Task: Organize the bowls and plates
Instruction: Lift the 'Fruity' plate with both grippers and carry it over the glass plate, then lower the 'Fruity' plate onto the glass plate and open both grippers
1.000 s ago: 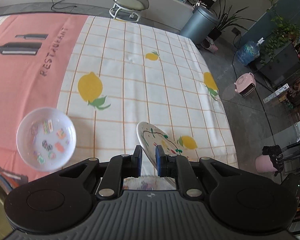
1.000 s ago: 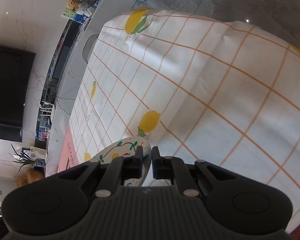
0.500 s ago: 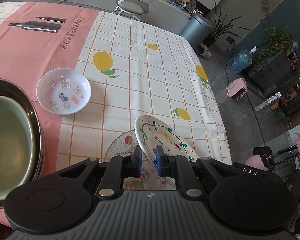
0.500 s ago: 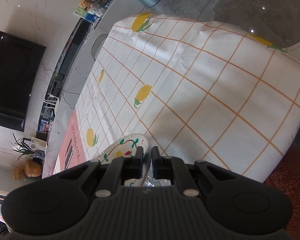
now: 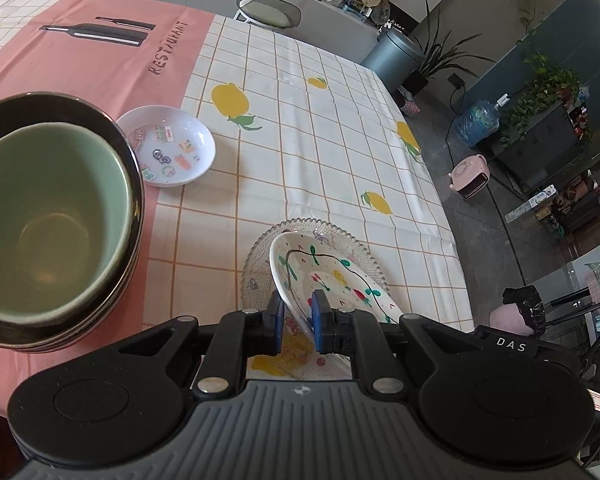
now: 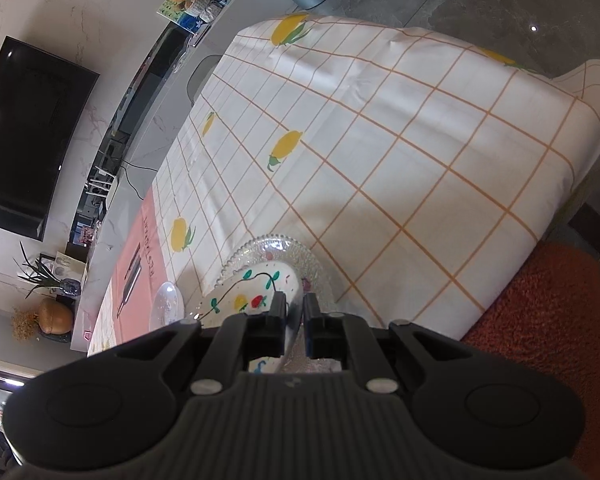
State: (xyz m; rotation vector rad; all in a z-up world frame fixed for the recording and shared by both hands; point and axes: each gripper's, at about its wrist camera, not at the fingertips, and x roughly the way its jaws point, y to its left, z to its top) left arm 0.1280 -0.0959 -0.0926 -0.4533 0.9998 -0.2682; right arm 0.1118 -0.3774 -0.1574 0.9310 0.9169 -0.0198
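Observation:
A white plate with painted vines and berries (image 5: pixel 324 276) is held tilted above a clear beaded glass plate (image 5: pixel 260 256) on the table. My left gripper (image 5: pixel 298 312) is shut on the painted plate's near rim. My right gripper (image 6: pixel 294 312) is shut on the same painted plate (image 6: pixel 252 296) at its other rim, over the glass plate (image 6: pixel 276 248). A green bowl (image 5: pixel 48 216) sits nested in a dark bowl (image 5: pixel 134 184) at the left. A small white dish with stickers (image 5: pixel 168 146) lies beyond them.
The table has a lemon-checked cloth (image 5: pixel 300 120) and a pink runner (image 5: pixel 100 60). Its right edge drops to a grey floor with a pink heater (image 5: pixel 470 176). An orange rug (image 6: pixel 548 320) lies below the table's near corner.
Both grippers have lifted and pulled back with the painted plate. The glass plate under it and the stacked bowls at the left have come into view.

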